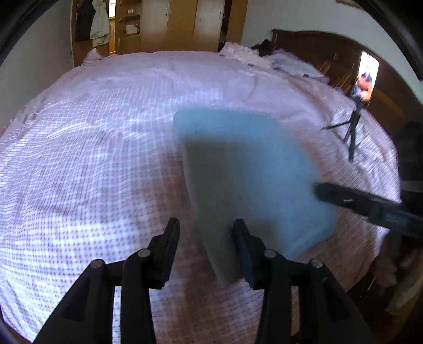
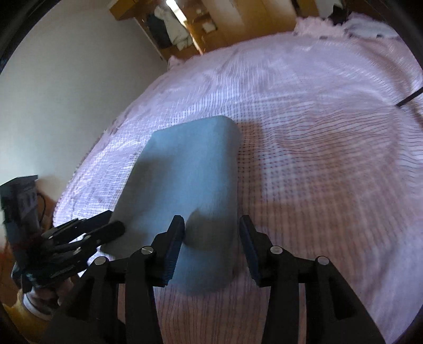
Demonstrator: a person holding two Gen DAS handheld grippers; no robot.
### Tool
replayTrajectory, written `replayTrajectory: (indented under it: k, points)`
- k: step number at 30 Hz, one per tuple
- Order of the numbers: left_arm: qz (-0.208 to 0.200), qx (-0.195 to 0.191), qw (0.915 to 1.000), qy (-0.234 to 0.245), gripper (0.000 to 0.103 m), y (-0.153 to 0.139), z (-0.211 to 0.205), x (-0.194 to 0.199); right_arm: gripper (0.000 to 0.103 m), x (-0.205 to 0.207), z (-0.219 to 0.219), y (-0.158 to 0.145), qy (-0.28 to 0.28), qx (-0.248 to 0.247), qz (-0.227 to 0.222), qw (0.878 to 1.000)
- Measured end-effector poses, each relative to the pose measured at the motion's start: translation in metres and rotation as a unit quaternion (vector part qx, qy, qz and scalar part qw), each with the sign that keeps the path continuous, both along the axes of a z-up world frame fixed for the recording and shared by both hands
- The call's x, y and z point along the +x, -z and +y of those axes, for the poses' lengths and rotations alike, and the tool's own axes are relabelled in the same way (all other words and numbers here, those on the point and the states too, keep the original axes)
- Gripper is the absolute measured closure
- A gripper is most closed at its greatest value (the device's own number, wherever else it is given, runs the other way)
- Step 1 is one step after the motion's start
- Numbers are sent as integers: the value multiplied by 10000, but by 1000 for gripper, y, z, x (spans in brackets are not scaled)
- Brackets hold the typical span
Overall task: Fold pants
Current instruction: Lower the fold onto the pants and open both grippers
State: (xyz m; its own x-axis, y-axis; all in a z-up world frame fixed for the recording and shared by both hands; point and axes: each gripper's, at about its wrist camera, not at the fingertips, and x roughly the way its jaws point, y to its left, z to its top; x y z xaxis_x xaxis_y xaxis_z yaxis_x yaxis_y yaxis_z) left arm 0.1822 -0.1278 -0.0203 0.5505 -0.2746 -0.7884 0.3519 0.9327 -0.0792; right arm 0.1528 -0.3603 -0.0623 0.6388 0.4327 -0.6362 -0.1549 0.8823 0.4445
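Both jaws wide, holding nothing: my left gripper [image 1: 206,248] and right gripper [image 2: 211,248] hover over folded pants [image 2: 185,185] near the bed's [image 2: 330,132] front edge; I'd press lightly, squaring edges.

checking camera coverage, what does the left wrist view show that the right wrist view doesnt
Only the left wrist view shows the phone on a tripod and the dark headboard. Only the right wrist view shows the left gripper's handle and camera body from outside. Both show the folded blue pants on the pink bedspread, both grippers open, and the wooden wardrobe.
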Motion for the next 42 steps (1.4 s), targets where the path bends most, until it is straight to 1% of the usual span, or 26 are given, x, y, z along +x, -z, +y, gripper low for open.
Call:
replayTrajectory:
  k: [2,3,4,5,7,10,14,18,20,22,23,24,25,29,31,33,35,37,38,39,42]
  points:
    - [67,134,9998,-122,58,10,3,1,75,-8,6,1,80,-95,-61,9999]
    - [157,203,9994,-218,58,16,5,4,79,-11,9,5,107,-56,-12,9999]
    - [239,219,9990,-308,58,24,6,10,81,-11,12,8,104,-22,30,9999]
    - [258,227,9988,-342,57,28,7,13,81,-10,17,13,144,-79,88,9998]
    - [299,191,9986,-396,57,32,8,19,81,-6,24,18,281,-363,83,9989]
    - [259,297,9988,-298,56,31,5,22,81,2,29,27,345,-632,46,9974]
    - [231,256,9990,-288,55,30,7,23,80,-3,25,28,421,-497,26,9979]
    - [186,88,9992,-345,57,23,12,13,78,-14,17,25,570,-202,81,9981]
    - [182,60,9991,-383,57,18,14,6,77,-21,16,21,634,-163,74,9978]
    - [137,41,9991,-406,57,13,14,-2,73,-29,18,16,664,-258,18,9975]
    - [115,37,9991,-416,57,12,14,-5,67,-33,20,14,679,-337,10,9971]
    - [85,30,9990,-429,57,10,13,-9,63,-39,22,11,699,-433,-45,9966]
    - [57,25,9990,-435,57,9,13,-14,62,-44,24,9,703,-500,-106,9962]
    - [-19,153,9989,-444,56,10,7,-32,50,-64,31,9,758,-845,-191,9933]
    - [50,267,9991,-323,55,16,1,-39,50,-71,32,11,821,-993,-258,9913]
    - [177,364,9987,-320,55,22,-2,-42,49,-77,34,17,880,-1162,-239,9890]
    - [290,324,9983,-383,55,28,-2,-44,46,-78,35,22,927,-1254,-205,9875]
    - [360,323,9979,-428,49,33,-3,-45,39,-77,34,27,986,-1301,-181,9864]
    - [362,355,9978,-421,42,37,-5,-45,33,-75,33,30,991,-1313,-149,9863]
    - [344,382,9979,-406,37,39,-7,-45,30,-73,32,33,987,-1310,-116,9864]
    - [248,543,9975,-384,28,45,-17,-48,29,-63,30,45,979,-1292,48,9868]
